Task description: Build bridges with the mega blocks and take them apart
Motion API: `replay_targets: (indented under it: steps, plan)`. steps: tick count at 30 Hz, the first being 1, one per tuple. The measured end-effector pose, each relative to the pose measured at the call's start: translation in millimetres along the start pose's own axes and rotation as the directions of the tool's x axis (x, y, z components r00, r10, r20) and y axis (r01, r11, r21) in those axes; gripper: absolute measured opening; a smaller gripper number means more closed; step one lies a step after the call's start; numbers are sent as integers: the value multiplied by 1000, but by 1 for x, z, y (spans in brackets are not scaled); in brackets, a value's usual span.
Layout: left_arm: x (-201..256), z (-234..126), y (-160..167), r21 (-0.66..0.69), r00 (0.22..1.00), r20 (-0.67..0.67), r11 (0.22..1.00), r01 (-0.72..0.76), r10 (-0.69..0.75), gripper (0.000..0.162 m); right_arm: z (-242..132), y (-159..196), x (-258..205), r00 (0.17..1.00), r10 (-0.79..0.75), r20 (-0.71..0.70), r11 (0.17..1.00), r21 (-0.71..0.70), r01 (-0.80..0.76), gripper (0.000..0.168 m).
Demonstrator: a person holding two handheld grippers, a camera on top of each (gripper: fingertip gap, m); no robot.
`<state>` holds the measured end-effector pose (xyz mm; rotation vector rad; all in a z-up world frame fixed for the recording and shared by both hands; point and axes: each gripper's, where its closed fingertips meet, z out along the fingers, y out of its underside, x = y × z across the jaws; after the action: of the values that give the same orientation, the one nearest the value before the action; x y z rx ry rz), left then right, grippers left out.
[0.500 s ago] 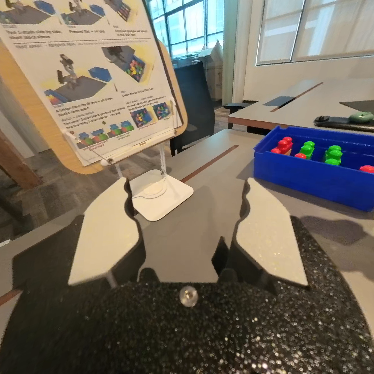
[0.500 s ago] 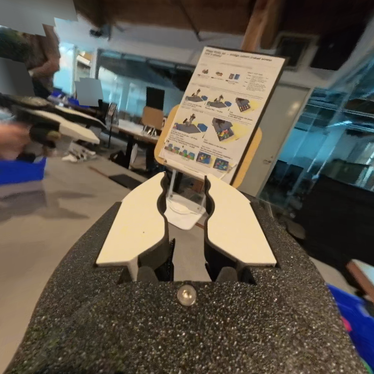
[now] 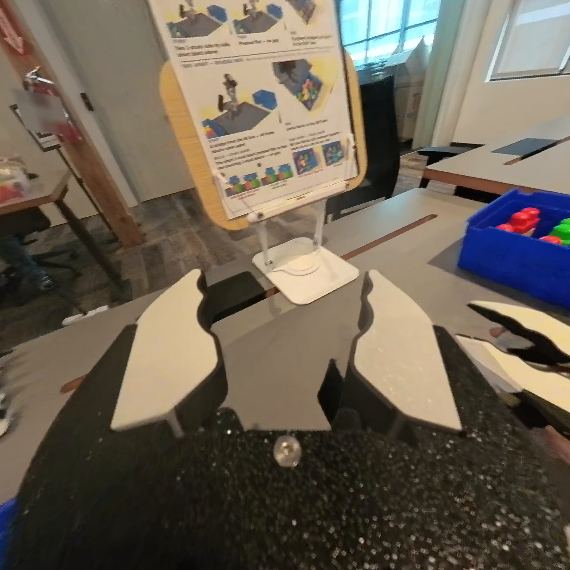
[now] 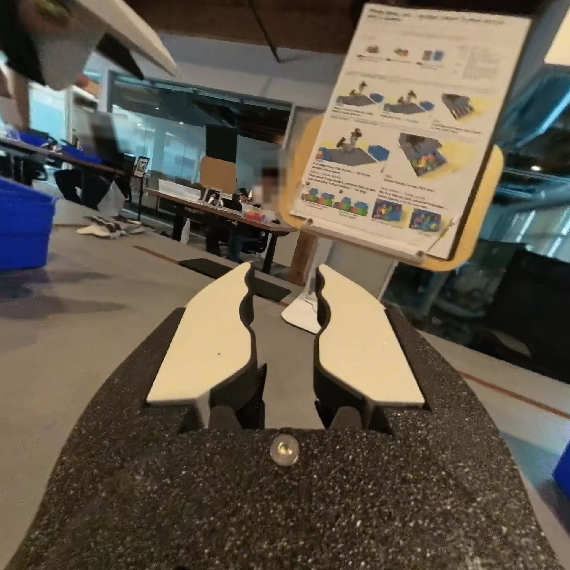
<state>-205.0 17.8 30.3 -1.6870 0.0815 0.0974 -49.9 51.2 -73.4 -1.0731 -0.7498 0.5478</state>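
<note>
My left gripper (image 3: 283, 277) is open wide and empty, held above the grey table (image 3: 287, 345). A blue bin (image 3: 509, 265) stands to its right on the table, with red blocks (image 3: 524, 220) and green blocks (image 3: 564, 229) inside. My right gripper (image 4: 285, 268) has its jaws a narrow gap apart with nothing between them. It also shows at the right edge of the left wrist view (image 3: 524, 342). The left gripper shows blurred at the top left of the right wrist view (image 4: 108, 40). The blue bin (image 4: 21, 228) is at the left edge there.
An instruction board (image 3: 268, 108) on a white stand base (image 3: 308, 277) stands at the table's far edge, ahead of both grippers; it also shows in the right wrist view (image 4: 398, 138). A blue edge (image 4: 561, 475) shows at lower right. Other tables and a seated person (image 4: 246, 203) are beyond.
The left gripper has swung left, so the bin now sits at the right edge and the right gripper has come into its view. The right gripper has turned left, shifting the board right.
</note>
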Motion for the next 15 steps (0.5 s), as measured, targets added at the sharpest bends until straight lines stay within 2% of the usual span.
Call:
replay_targets:
  steps: [2,5,10,13,15]
  plan:
    - [-19,-15,5,-37,998,61,999,8,-6,85,-1,-3,-14,998,-6,64,999,33,4,38]
    - [-43,-49,15,-97,991,128,994,57,-44,83,-1,-1,-19,996,-33,84,999,39,30,37]
    - [-90,-130,39,-169,956,279,975,143,-92,76,6,11,-16,996,31,83,1000,-5,-31,36]
    - [-120,-181,70,-267,937,349,955,126,-26,64,7,13,-14,995,54,80,999,-12,-53,34]
    - [-134,-207,105,-391,944,331,909,144,-7,60,8,15,-16,994,59,93,998,-20,-57,34]
